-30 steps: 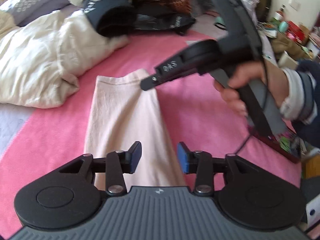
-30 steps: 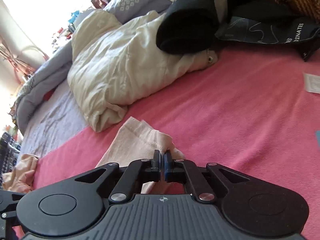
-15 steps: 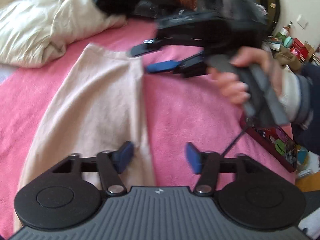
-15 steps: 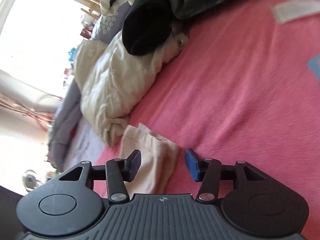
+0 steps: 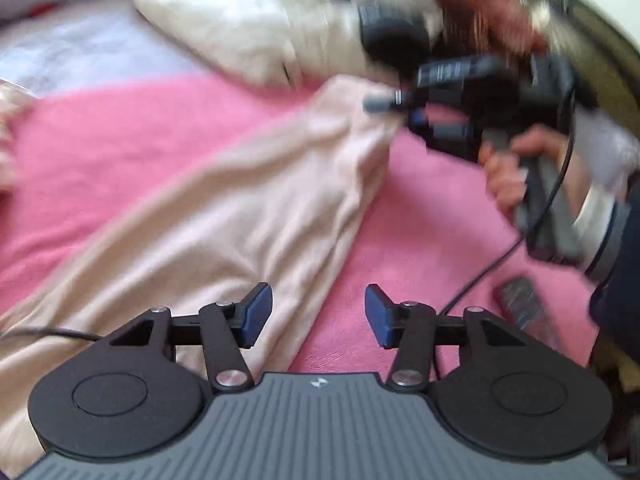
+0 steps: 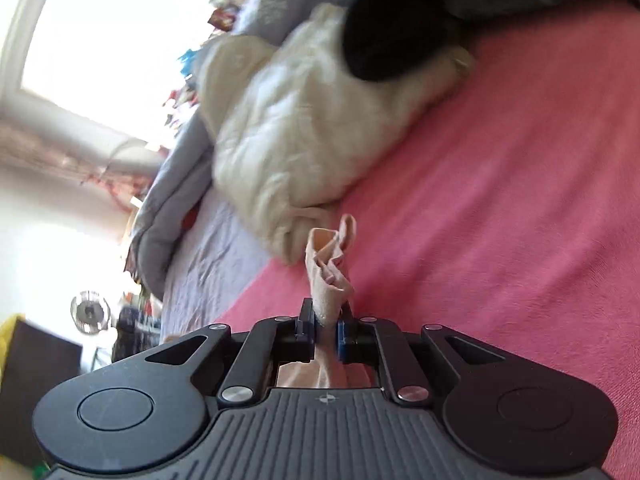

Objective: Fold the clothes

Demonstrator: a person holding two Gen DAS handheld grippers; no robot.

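- One pale peach garment (image 5: 224, 216) lies spread on the pink bedcover (image 5: 92, 140), its long axis running from the lower left of the left wrist view up toward the upper right, where its far end is gathered.
- At that far end the right gripper (image 6: 325, 330) has the cloth: in its own view a bunched corner of the fabric stands up between the two pads, and the jaws are closing down on it, nearly together.
- From the left wrist view the same tool shows as a dark blurred shape at the garment's far tip, held by the person's right hand (image 5: 508, 168).
- The left gripper (image 5: 318, 314) hangs over the near end with its jaws apart and narrowing, and nothing pinched; the garment's right edge runs under the left pad, while the right pad sits over bare pink cover.
- So the near end lies just below and to the left of the left fingers, and this hand is the nearer one to it; it probably needs a small shift leftward before a bite there would catch cloth.
- Beyond the garment, a cream duvet (image 6: 304, 128) and a black bundle (image 6: 384, 36) are heaped, near the gripped end.
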